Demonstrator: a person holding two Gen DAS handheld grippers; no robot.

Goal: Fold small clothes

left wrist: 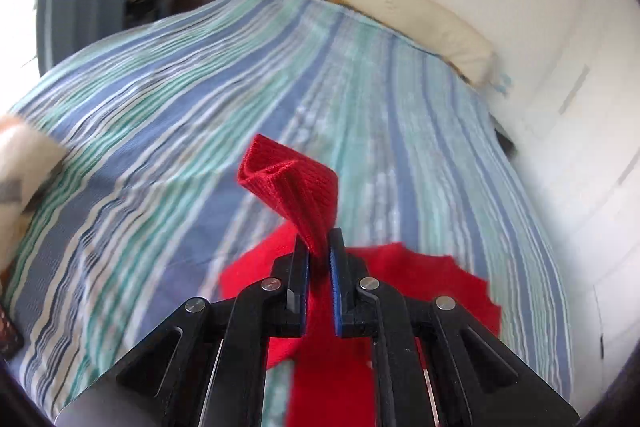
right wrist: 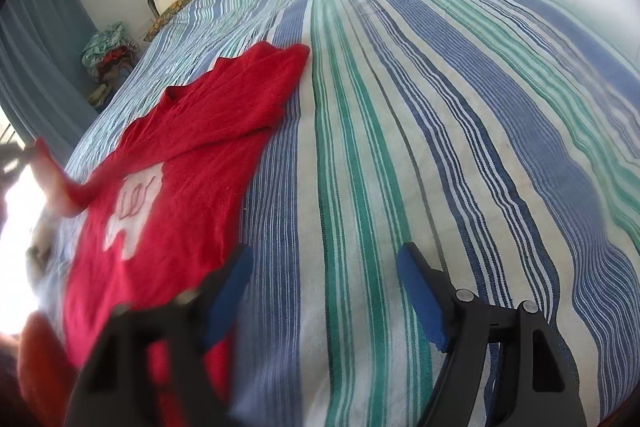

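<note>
While left gripper (left wrist: 319, 241) pinches red sweater (right wrist: 192, 155), right gripper (right wrist: 324, 263) agape, striped bedspread (right wrist: 400, 107)

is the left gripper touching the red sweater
Touching. The left wrist view shows the left gripper with its jaws pinching a fold of the red sweater.

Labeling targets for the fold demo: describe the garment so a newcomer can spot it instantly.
Start at the bed covered by the blue, green and white striped bedspread. On its left side, as the right wrist view shows it, lies the red sweater, one ribbed cuff pinched in the left tongs. It is the only solid red piece there, with a white patch on its front.
</note>
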